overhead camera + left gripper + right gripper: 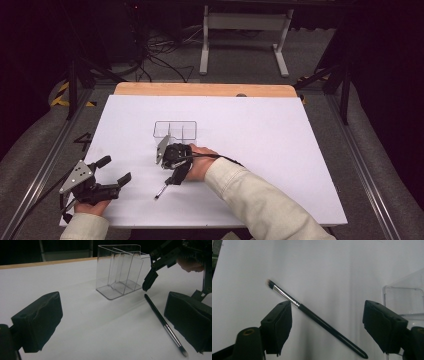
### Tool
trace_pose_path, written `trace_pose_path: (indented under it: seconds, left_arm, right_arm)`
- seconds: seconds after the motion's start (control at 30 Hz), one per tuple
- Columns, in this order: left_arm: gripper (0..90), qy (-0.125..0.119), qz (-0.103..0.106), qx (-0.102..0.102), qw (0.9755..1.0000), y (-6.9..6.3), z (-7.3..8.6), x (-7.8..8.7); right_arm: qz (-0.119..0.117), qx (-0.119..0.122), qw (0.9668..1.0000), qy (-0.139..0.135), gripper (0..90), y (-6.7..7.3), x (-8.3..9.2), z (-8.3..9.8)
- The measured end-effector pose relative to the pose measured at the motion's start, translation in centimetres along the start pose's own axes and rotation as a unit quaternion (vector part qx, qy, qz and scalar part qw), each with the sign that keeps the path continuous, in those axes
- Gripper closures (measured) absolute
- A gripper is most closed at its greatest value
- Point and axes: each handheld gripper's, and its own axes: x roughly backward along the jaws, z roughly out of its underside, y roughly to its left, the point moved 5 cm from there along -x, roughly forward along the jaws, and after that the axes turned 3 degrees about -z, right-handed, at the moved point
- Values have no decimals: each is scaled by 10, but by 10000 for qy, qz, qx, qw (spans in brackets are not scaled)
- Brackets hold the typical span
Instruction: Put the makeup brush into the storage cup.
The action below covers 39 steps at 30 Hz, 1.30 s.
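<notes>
Organizer: clear plastic box (175, 129) with upright dividers, on the white sheet (260, 145).
Brush: slim black handle, silver ferrule, dark bristles (163, 324), flat on the sheet just before the organizer.
Right gripper (172, 170): spread wide over the brush, not gripping.
Left gripper (114, 170): wide apart, empty, well left of the organizer.

High view sits above the person's side, looking forward and down over the whole white worktop (260, 150); left gripper view rides low near the surface, facing the clear organizer (120, 270); right gripper view looks down close at the brush (312, 315); all three share brush and organizer.
</notes>
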Motion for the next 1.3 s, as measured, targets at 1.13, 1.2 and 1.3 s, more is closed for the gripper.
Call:
trace_pose_path:
  seconds: [1.13,1.2,1.3]
  left_arm:
    - [24,-1,-20,14,10000,1,0,0]
    - [24,3,-21,11,10000,2,0,0]
    - [25,-3,-15,21,10000,2,1,0]
  right_arm:
    - [-469,277,9934,1013,601,9,-18,9]
    - [-537,359,9920,1088,669,11,-18,8]
    - [-605,451,9904,1159,758,14,-18,7]
